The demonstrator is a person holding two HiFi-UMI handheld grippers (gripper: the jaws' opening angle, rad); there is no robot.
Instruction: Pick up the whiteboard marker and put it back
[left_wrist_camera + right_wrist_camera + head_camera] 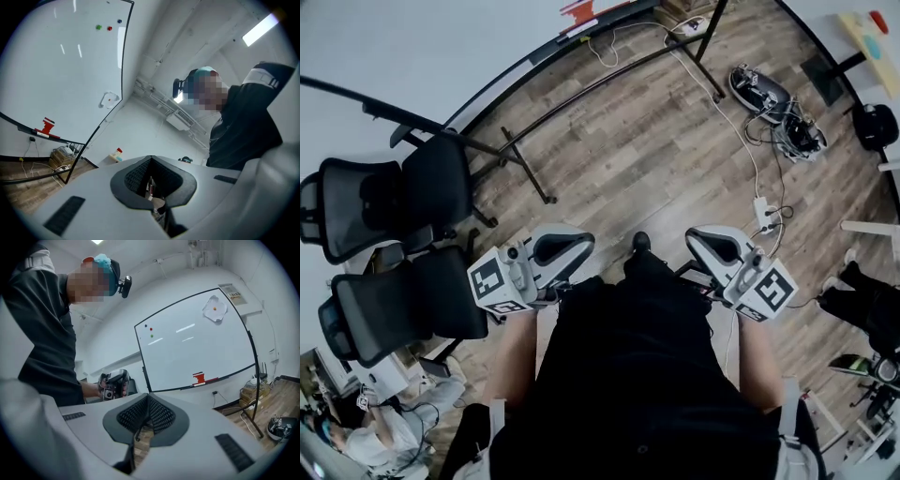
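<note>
Brown plank floor [619, 131] holds loose white cables [712, 91], a likely trip risk; left claw [561, 247] and right claw [712, 245] sit closed, empty.

Premises, taken from the whiteboard [197, 345]:

- Whiteboard: large, black-framed, on a black tube stand [530, 159]. Small green, red and dark magnets [108, 28] sit near its top.
- Floor [628, 141]: grey-brown wood plank, running under the board.
- Walls [140, 126]: plain white behind and beside the board.
- Box [61, 157]: cardboard, on the floor below the board.
- Cable [727, 108]: white, running from the board's foot to a power strip [766, 214].
- Chairs [356, 202]: two, black mesh, just beside the stand's feet.
- Lighting: a lit strip light [262, 28] overhead, well away from the board.
- Air unit [178, 123]: white, mounted high on the wall beyond the board's edge.
</note>
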